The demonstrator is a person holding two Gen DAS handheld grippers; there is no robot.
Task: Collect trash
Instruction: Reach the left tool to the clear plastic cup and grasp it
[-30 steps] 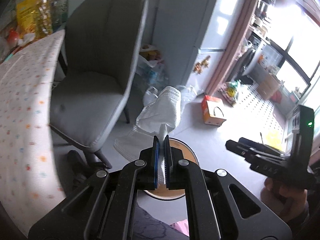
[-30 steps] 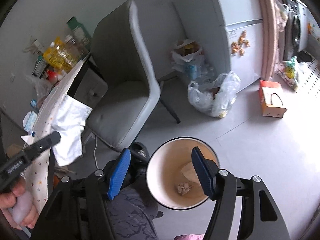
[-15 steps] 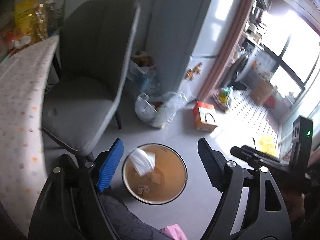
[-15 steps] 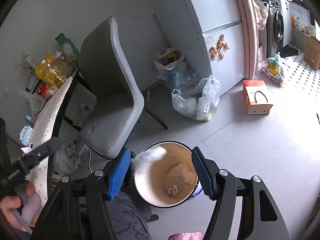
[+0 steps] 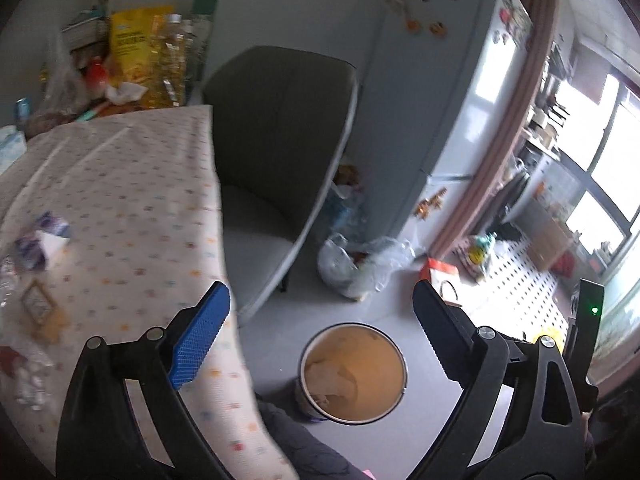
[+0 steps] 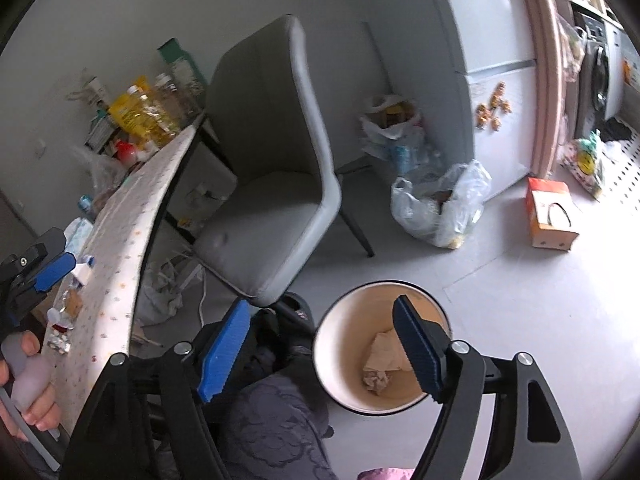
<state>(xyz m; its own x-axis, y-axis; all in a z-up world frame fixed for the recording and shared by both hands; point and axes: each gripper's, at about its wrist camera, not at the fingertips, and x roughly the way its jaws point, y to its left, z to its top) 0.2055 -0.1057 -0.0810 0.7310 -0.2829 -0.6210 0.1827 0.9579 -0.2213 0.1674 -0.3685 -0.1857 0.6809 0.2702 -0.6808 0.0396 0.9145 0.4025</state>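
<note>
Grey floor (image 5: pixel 404 308): bin (image 5: pixel 353 373) holds tissue, probably; left gripper (image 5: pixel 320 334) agape.

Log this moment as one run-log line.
left tongs: open, empty | right tongs: open, empty | bin: on floor, tissue inside | table: wrappers remain

The left gripper (image 5: pixel 320 332) hangs wide apart, empty, above the trash bin (image 5: pixel 353 376) beside the table (image 5: pixel 120 200).

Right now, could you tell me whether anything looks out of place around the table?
Yes: scraps of trash still litter the tablecloth, while both the left gripper and right gripper are open and empty. The bin on the floor holds crumpled paper.
</note>
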